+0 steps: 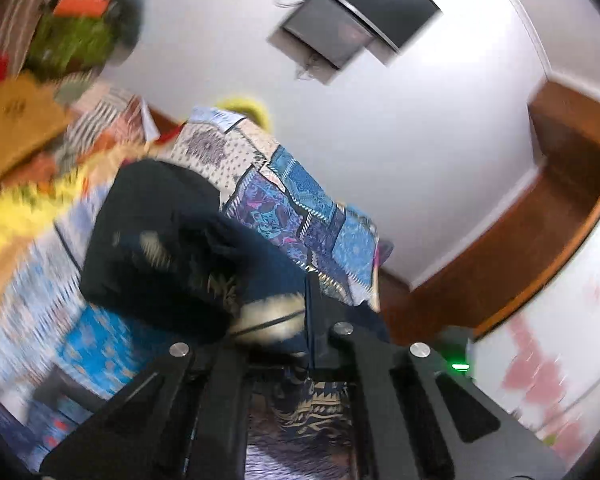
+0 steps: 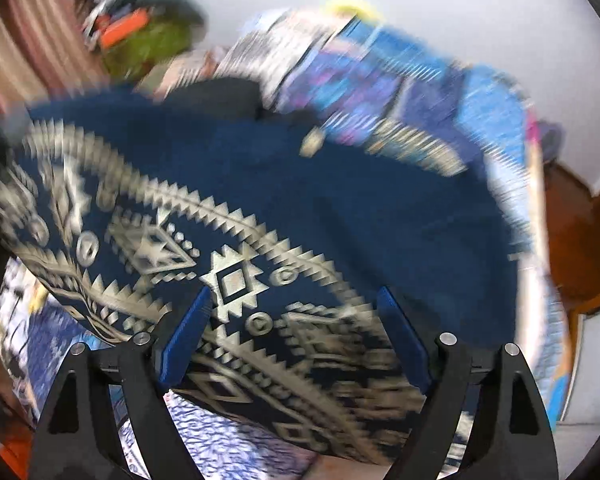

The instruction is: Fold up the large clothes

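A large dark blue garment with a cream geometric print (image 2: 260, 216) lies spread over a bed covered with a patchwork quilt (image 2: 400, 80). My right gripper (image 2: 296, 300) is open, its blue pads (image 2: 184, 336) wide apart just above the printed cloth, holding nothing. In the left wrist view the same garment (image 1: 172, 240) is bunched up in dark folds. My left gripper (image 1: 296, 316) is shut on a fold of the garment, with printed cloth showing between and below its fingers. Both views are blurred by motion.
The quilt (image 1: 300, 208) covers the bed. A heap of yellow, orange and green clothes (image 1: 40, 128) lies at the left. A white wall with a dark wall-mounted screen (image 1: 364, 16) is behind. Brown wooden furniture (image 1: 540, 216) stands at the right.
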The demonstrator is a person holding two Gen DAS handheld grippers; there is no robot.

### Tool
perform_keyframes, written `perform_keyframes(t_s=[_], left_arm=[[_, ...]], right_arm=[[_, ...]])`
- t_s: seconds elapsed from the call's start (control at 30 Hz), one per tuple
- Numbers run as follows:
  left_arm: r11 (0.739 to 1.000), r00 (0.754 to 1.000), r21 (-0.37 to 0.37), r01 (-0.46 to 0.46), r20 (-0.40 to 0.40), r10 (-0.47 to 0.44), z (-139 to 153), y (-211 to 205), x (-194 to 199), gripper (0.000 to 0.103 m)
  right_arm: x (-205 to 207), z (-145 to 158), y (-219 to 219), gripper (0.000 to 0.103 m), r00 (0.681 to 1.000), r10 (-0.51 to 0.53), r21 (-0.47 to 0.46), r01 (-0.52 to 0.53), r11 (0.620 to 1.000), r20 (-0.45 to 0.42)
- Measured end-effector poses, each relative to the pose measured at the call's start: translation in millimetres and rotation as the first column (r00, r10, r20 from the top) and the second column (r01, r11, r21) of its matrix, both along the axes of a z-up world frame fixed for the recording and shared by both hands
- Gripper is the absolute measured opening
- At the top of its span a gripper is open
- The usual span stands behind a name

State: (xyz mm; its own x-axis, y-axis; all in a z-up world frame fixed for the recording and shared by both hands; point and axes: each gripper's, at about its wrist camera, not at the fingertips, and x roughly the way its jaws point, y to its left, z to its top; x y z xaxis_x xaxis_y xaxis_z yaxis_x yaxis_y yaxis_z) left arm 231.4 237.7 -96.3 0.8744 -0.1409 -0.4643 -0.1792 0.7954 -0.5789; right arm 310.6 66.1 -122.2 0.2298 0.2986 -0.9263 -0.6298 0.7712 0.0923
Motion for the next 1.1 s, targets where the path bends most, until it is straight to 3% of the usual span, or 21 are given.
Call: perform_keyframes(t_s=[0.13, 0.23, 0.33, 0.43, 0.53, 0.6, 0.63, 0.7, 0.77, 0.83, 0.9, 1.0, 1.07, 1.1], left_arm=[[0.991, 0.995, 0.118, 0.069, -0.085, -0.059, -4, -19, 23, 0.003], [0.982, 0.992, 0.167, 0.083, -0.106, -0.066, -9, -41, 25, 0.003], [0.97, 0.992, 0.217, 0.107, -0.094, -0.088, 3, -64, 34, 0.003], [0.94, 0.98, 0.28, 0.196, -0.076, -0.181, 19, -106, 54, 0.003], [0.892, 0.947, 0.319, 0.319, -0.074, -0.312, 24, -161, 72, 0.003], [0.855, 0.902, 0.289, 0.432, -0.108, -0.419, 12, -199, 84, 0.003], [0.822, 0.862, 0.257, 0.508, -0.152, -0.484, -2, -222, 91, 0.003], [0.775, 0.809, 0.236, 0.586, -0.224, -0.544, -27, -251, 95, 0.003], [0.74, 0.775, 0.241, 0.628, -0.287, -0.564, -50, -268, 94, 0.003], [0.719, 0.74, 0.216, 0.66, -0.356, -0.572, -76, -275, 94, 0.003], [0.723, 0.734, 0.208, 0.659, -0.39, -0.556, -89, -273, 93, 0.004], [0.721, 0.74, 0.224, 0.655, -0.385, -0.552, -84, -265, 87, 0.01], [0.712, 0.739, 0.238, 0.661, -0.375, -0.56, -71, -261, 78, 0.024], [0.71, 0.743, 0.25, 0.658, -0.37, -0.558, -66, -263, 78, 0.037]], right_arm=[[6, -35, 9, 0.082, 0.993, -0.013, 0.019, 0.015, 1.0, -0.119], [9, -38, -2, 0.082, 0.987, -0.006, 0.048, 0.014, 0.999, -0.159], [5, -19, -27, 0.082, 0.992, 0.002, 0.083, 0.009, 0.996, -0.126], [2, 10, -69, 0.082, 0.999, -0.046, 0.1, 0.049, 0.994, -0.029], [7, 34, -123, 0.082, 0.985, -0.164, 0.123, 0.157, 0.98, 0.048], [9, 44, -157, 0.082, 0.966, -0.246, 0.13, 0.234, 0.963, 0.078], [10, 47, -176, 0.082, 0.954, -0.287, 0.128, 0.275, 0.953, 0.088], [13, 50, -203, 0.082, 0.932, -0.35, 0.117, 0.339, 0.934, 0.094], [14, 51, -225, 0.082, 0.915, -0.395, 0.112, 0.385, 0.916, 0.086], [14, 50, -240, 0.082, 0.902, -0.427, 0.119, 0.417, 0.901, 0.07], [16, 52, -246, 0.082, 0.899, -0.435, 0.123, 0.426, 0.896, 0.059], [11, 59, -244, 0.082, 0.906, -0.419, 0.152, 0.407, 0.901, 0.057], [5, 65, -239, 0.082, 0.914, -0.402, 0.179, 0.386, 0.905, 0.057], [4, 69, -233, 0.082, 0.92, -0.388, 0.195, 0.371, 0.908, 0.057]])
